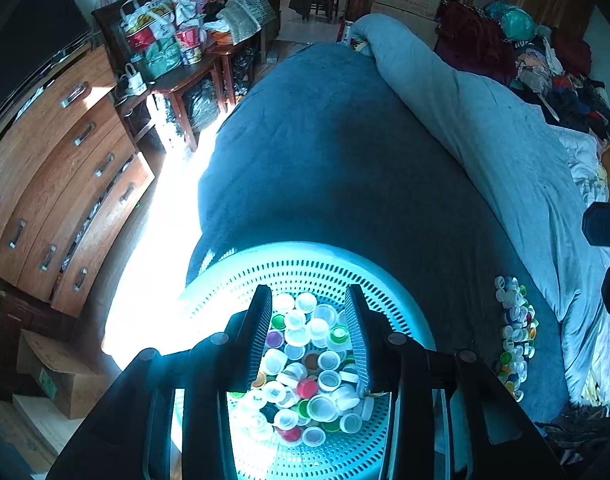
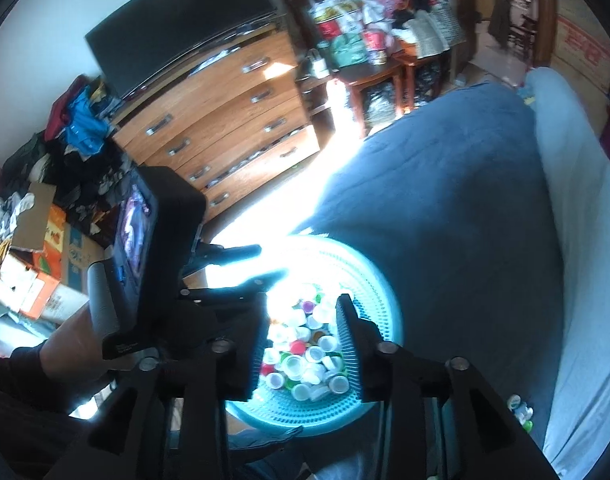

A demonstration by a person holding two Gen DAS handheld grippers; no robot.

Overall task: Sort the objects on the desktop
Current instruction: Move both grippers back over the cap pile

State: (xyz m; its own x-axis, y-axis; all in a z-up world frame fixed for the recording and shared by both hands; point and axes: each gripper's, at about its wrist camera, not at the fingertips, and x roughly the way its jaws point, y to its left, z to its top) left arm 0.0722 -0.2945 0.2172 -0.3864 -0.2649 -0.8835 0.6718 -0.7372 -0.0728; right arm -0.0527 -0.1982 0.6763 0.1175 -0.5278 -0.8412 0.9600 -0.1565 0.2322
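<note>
Hovering over the pale blue perforated basket [image 1: 225, 280] on the bed [image 1: 345, 160], the left hand-held gripper [image 1: 309, 300] stood part open with nothing between its ribbed fingers [image 1: 261, 328]. The right hand-held gripper [image 2: 301, 320] hung above the same basket [image 2: 377, 300], its jaws likewise apart and empty. Inside lay a heap of bottle caps [image 1: 305, 368], mostly white with some green, red and purple. A second, looser strip of loose caps [image 1: 515, 336] lay on the blanket to the right of the basket. Judging by looks, the caps were light, stiff plastic, smooth and likely to skid or flip under pressure. Each would probably be best taken across its rim, one at a time, from the top of a pile.
</note>
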